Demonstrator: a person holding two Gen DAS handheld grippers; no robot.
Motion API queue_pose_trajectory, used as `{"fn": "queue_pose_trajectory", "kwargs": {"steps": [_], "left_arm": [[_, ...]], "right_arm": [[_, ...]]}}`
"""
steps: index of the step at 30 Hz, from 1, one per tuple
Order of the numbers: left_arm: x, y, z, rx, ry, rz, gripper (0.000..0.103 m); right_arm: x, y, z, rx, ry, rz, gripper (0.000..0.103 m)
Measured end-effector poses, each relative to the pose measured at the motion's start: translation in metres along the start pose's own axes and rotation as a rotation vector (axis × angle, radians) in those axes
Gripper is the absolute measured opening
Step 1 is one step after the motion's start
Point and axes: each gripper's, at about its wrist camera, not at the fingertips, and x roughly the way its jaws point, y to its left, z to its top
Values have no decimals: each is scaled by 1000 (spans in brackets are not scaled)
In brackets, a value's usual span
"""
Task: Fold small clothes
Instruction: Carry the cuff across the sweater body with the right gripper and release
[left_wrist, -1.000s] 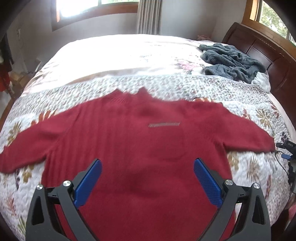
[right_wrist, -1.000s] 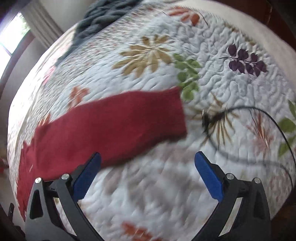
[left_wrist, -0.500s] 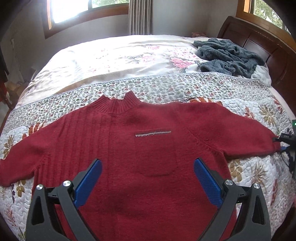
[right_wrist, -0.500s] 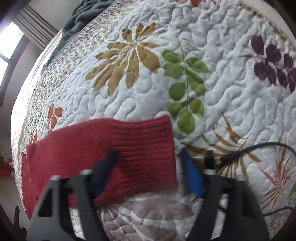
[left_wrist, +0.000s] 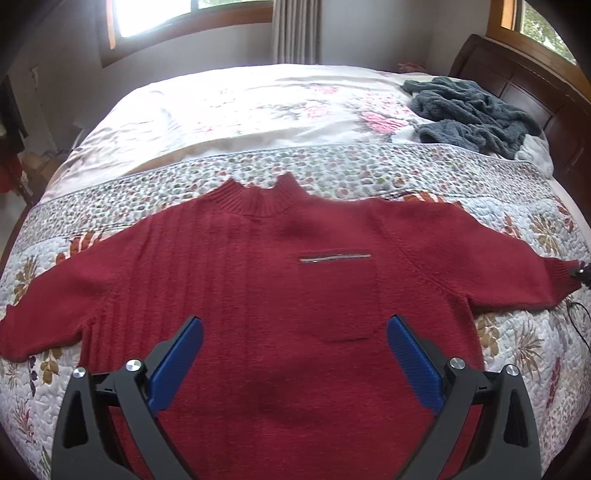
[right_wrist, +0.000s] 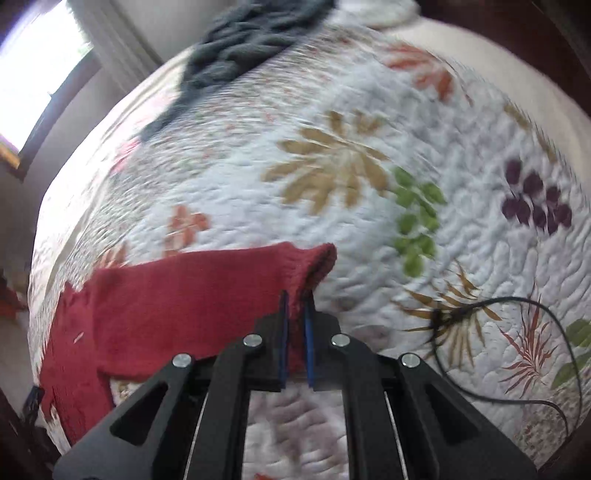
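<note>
One sleeve fold starting: right hand-held gripper (right_wrist: 295, 314) pinches ribbed cuff (right_wrist: 317, 262) of red knit sweater (left_wrist: 280, 295) on quilted bed (left_wrist: 517, 350); left hand-held gripper (left_wrist: 294, 332) gapes wide, empty. Next: carry cuff across chest.

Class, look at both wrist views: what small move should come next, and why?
Probably carry the right tool inward, drawing the sleeve cuff across the red sweater chest. That tool is already shut on the cuff, the sweater lies flat on the quilt, and the left tool hovers open, holding nothing.
</note>
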Motion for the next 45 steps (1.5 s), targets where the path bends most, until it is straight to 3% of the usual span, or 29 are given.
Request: {"fn": "queue_pose_trajectory", "kwargs": {"steps": [8,15,21,25,29,32,33,34,38,42,45], "left_arm": [[4,29,-8,-47,39,19,99],[2,54,-18,-72,52,21,99],[2,71,-27,-88,64,22,99],[3,79,-30,-95,71,19,99],[4,80,-32,-88,78,18,99],[9,75,-33,-83,95,1,99],[11,71,-33,-76,100,-8,99],[12,68,-33,-71,103,-15,99],[25,49,-31,-77,142,-78,99],[46,25,-23,-118,187,-172,99],[69,11,-19,-156,239,-197,99]], "right_arm": [[-11,141,-11,-217,-16,141,5],[-2,278,-46,-403,43,306,5],[21,359,-81,-480,127,395,5],[45,397,-101,-504,184,402,5],[80,412,-113,-505,247,374,6],[97,409,-119,-477,296,377,19],[96,405,-119,-453,315,425,30],[92,400,-118,-435,318,469,34],[56,373,-108,-413,252,546,45],[26,328,-96,-390,182,518,46],[16,293,-99,-367,155,480,46]]}}
